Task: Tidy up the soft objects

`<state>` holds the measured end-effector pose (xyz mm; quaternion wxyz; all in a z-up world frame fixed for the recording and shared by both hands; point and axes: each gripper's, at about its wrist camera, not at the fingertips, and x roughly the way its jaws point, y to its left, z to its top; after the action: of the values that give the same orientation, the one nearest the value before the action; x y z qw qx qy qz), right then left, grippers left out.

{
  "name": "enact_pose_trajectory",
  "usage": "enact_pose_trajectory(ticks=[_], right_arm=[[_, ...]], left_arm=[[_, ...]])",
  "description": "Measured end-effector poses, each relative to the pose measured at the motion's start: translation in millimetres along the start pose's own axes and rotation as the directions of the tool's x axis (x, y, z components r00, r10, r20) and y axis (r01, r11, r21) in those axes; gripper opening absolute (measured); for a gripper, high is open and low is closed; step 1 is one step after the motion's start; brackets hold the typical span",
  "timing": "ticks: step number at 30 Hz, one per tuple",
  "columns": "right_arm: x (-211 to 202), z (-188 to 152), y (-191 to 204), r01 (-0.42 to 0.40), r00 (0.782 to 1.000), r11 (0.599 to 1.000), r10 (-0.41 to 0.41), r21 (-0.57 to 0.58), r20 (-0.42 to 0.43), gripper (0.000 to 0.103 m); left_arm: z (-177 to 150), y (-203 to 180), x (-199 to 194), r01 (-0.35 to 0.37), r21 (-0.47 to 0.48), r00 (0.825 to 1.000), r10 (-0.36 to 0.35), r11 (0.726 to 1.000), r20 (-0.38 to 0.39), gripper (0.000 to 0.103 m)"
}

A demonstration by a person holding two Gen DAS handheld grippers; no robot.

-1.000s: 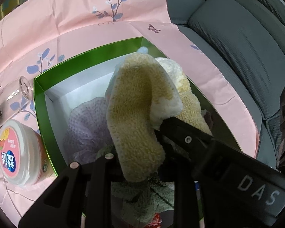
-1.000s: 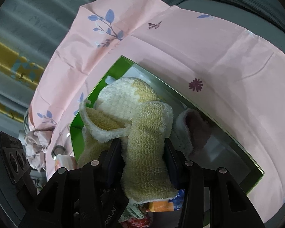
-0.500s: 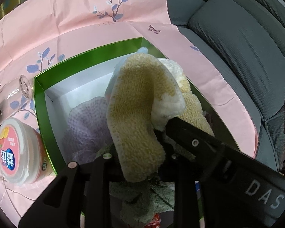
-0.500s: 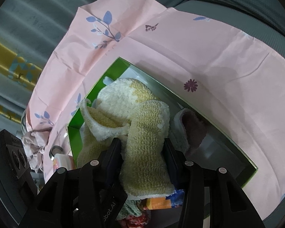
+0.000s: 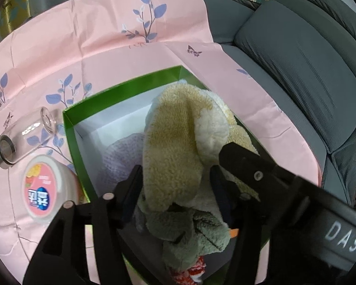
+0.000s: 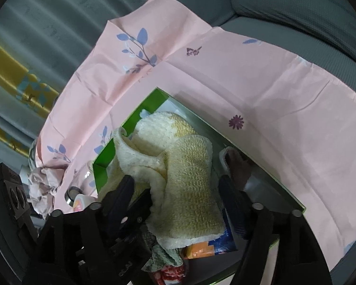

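Your left gripper (image 5: 175, 180) is opening, and its jaws now stand fairly wide with one end of the yellow-and-cream fleece towel (image 5: 178, 142) between them. The left finger looks to be just at the towel's edge and the right one stands off it; I cannot tell whether either pad is touching the cloth.

Your right gripper (image 6: 178, 190) is opening too, wider than the left. The towel's other folded end (image 6: 189, 185) hangs between its fingers, with clear gaps on both sides, so nothing is pinched there.

The towel lies draped in a hump inside the green box (image 5: 70, 128), toward the box's far right corner as the left wrist camera sees it. Under it are a grey-green fleece cloth (image 5: 194, 228) at the near edge and a pale lilac knit (image 5: 121, 152) against the left wall. In the right wrist view a mauve-lined soft item (image 6: 235, 163) sits by the right wall.

The box rests on a pink floral sheet (image 5: 83, 54) spread over a grey sofa (image 5: 296, 71). Just beside the box's left edge lie a round pink-lidded tub (image 5: 42, 192) and a clear glass bottle (image 5: 23, 135) on its side.
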<state>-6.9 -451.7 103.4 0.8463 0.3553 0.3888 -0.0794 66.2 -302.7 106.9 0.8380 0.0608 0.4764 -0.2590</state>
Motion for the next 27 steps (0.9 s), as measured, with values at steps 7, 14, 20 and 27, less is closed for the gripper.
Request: enact_pose_trajectory(ticks=[7, 14, 20, 27], right_arm=[[-16, 0, 5, -0.046, 0.998, 0.999, 0.047, -0.015, 0.052, 0.086], [-34, -2, 12, -0.065, 0.993, 0.997, 0.069, -0.042, 0.1, 0.089], [-55, -8, 24, -0.07, 0.986, 0.993, 0.084, -0.095, 0.145, 0.098], [-79, -16, 39, -0.053, 0.976, 0.986, 0.085, -0.158, 0.202, 0.098]], left_arm=[[2, -3, -24, -0.049, 0.035, 0.997, 0.047, 0.998, 0.061, 0.078], [0, -4, -47, -0.079, 0.047, 0.991, 0.073, 0.996, 0.111, 0.09], [-6, 1, -72, -0.106, 0.038, 0.98, 0.098, 0.994, 0.176, 0.1], [-14, 4, -101, -0.115, 0.029, 0.967, 0.105, 0.993, 0.232, 0.102]])
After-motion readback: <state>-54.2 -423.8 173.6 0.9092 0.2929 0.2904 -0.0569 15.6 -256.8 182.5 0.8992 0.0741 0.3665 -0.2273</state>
